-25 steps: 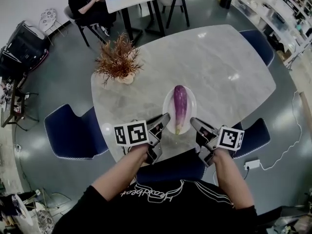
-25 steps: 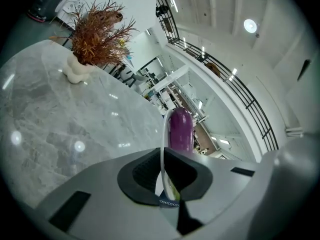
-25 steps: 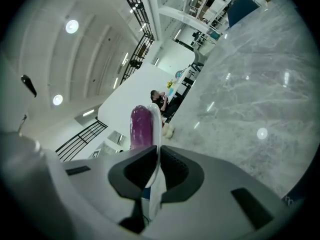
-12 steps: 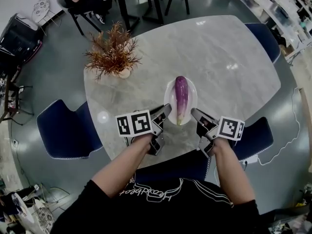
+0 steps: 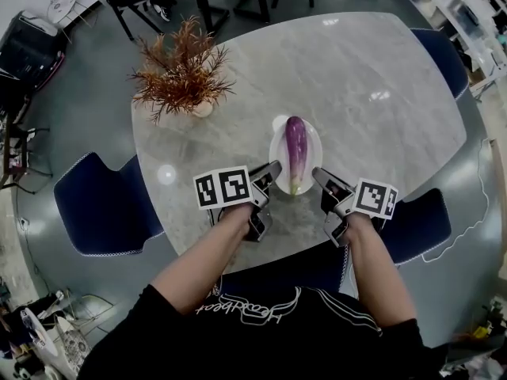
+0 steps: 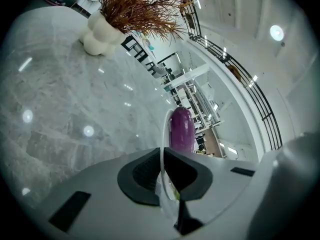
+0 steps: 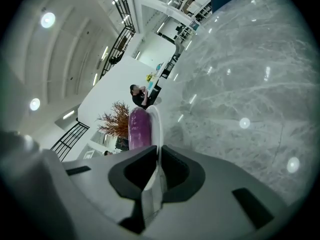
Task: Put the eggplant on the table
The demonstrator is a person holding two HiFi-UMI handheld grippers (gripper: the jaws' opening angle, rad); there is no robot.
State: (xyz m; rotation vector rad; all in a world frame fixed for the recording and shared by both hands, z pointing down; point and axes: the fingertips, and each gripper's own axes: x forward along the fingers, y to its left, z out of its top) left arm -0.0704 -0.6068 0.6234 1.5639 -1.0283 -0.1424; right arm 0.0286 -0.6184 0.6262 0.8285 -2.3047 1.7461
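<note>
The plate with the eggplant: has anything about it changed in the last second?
The left gripper and right gripper have carried the plate with the eggplant further over the table and lower toward it. Nothing was grabbed or released: both stay clamped on the plate's opposite rims. The eggplant lies the same way, and the plant stands where it was.

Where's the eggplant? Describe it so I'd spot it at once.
Find the grey marble table. At its near edge the left gripper and right gripper clamp a white plate by its rim. The eggplant lies on it: long, glossy purple, unlike the rust-brown dried plant.
</note>
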